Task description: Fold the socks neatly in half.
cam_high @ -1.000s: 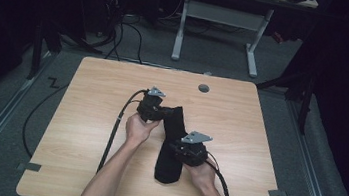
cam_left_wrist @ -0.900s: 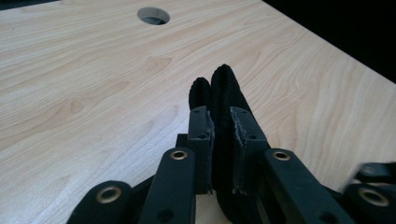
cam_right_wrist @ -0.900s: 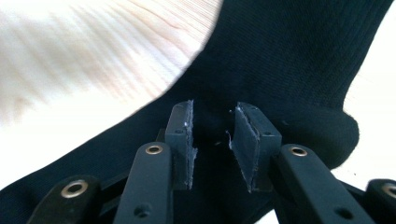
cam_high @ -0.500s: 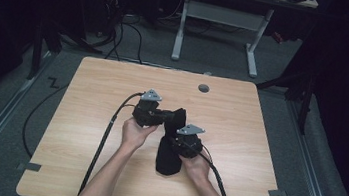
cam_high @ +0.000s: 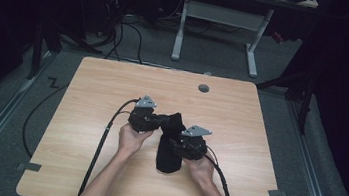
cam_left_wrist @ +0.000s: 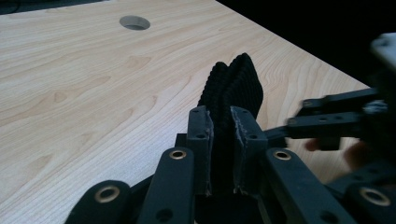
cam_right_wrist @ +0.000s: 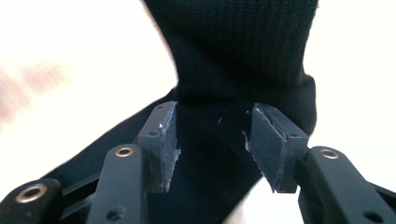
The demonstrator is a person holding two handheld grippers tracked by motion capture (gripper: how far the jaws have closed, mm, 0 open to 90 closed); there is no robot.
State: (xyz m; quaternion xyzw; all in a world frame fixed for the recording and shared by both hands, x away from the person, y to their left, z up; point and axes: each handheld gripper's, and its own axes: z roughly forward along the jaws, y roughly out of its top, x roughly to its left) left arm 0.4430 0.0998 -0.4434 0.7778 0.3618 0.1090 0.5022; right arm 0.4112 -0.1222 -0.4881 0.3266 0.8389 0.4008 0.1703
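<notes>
A black knitted sock (cam_high: 170,150) lies along the middle of the wooden table (cam_high: 256,153), its far end lifted and folded. My left gripper (cam_high: 162,122) is shut on that raised fold; in the left gripper view its pads (cam_left_wrist: 201,135) pinch the ribbed sock (cam_left_wrist: 236,84). My right gripper (cam_high: 173,140) sits on the sock from the right side. Its jaws have just been opening, and in the right gripper view the right gripper (cam_right_wrist: 212,135) stands open with the sock (cam_right_wrist: 233,46) between the pads, which do not press on it. The right gripper (cam_left_wrist: 336,121) also appears in the left gripper view.
A round cable hole (cam_high: 204,88) sits near the table's far edge. Black cables (cam_high: 102,139) trail from both grippers toward the near edge. A white-legged desk (cam_high: 217,17) stands on the floor beyond the table.
The left gripper has drifted a little toward the person with the sock's fold still in it. The right gripper's jaws have spread wider.
</notes>
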